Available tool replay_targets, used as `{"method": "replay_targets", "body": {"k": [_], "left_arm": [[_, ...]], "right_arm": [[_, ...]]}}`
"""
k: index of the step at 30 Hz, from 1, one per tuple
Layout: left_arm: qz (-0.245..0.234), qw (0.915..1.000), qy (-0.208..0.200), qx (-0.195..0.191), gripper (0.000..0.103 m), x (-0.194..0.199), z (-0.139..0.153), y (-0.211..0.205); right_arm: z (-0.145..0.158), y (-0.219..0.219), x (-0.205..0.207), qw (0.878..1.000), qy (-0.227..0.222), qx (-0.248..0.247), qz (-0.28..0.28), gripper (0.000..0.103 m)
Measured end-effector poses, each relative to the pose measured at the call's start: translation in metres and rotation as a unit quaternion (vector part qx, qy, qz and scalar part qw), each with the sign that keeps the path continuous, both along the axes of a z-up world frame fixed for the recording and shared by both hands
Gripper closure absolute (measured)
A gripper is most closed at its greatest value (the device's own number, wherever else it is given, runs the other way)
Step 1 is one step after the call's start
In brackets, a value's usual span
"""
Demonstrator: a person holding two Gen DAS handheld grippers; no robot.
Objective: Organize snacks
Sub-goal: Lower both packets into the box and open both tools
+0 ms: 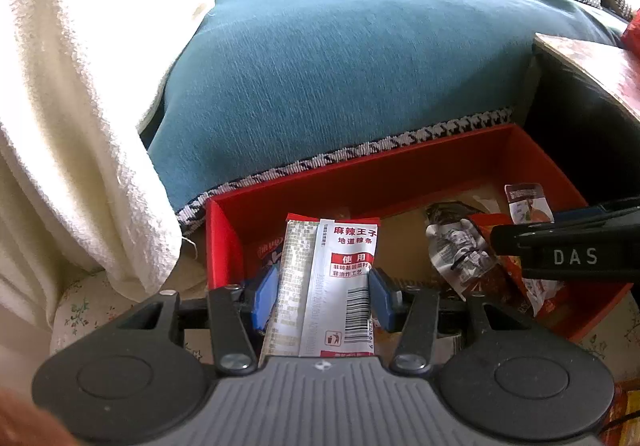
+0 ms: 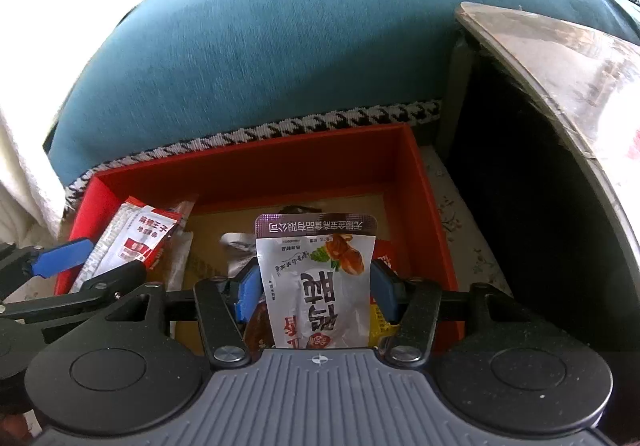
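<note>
Two snack packets hang over the red box (image 1: 400, 170). Left tongs (image 1: 324, 298) pinch the thin spicy-strip packet (image 1: 332, 278) at its sides; right tongs (image 2: 316, 294) pinch the white meat-snack pouch (image 2: 320, 286). Both look light, floppy and slippery, so mid-side holds seem best.

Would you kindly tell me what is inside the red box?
The red box holds several crumpled snack packets on a brown floor; whatever lies beneath them and the two held packets is covered.

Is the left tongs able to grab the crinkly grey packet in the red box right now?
Probably not yet: the left tongs are shut on a red-and-white snack packet, so nothing can grip the grey packet.
</note>
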State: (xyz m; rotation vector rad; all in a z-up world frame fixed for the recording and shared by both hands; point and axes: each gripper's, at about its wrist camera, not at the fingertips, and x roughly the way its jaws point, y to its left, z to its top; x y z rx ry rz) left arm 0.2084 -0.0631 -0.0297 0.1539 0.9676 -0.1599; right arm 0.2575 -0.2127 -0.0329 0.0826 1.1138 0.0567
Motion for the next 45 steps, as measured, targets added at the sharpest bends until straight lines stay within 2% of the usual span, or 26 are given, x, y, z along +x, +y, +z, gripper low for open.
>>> {"method": "replay_targets", "body": {"k": [9, 13, 23, 38, 45], "left_arm": [[-0.004, 0.9999, -0.004, 0.008, 0.058, 0.000, 0.002, -0.002], [-0.005, 0.9999, -0.006, 0.011, 0.048, -0.001, 0.002, -0.002], [-0.004, 0.9999, -0.009, 0.005, 0.035, -0.003, 0.010, -0.001], [-0.007, 0.9993, -0.037, -0.007, 0.033, -0.016, 0.035, 0.003], [-0.024, 0.9985, -0.045, -0.020, 0.033, -0.034, 0.049, 0.000]], "right_arm": [[-0.001, -0.002, 0.000, 1.000, -0.003, -0.006, -0.012, 0.035], [0.000, -0.005, 0.001, 1.000, -0.007, -0.004, -0.018, 0.033], [0.005, -0.009, -0.005, 1.000, -0.014, 0.001, -0.019, 0.030], [0.026, -0.021, -0.024, 0.999, -0.033, 0.010, -0.023, 0.027], [0.041, -0.020, -0.046, 0.999, -0.043, 0.018, -0.018, 0.026]]}}
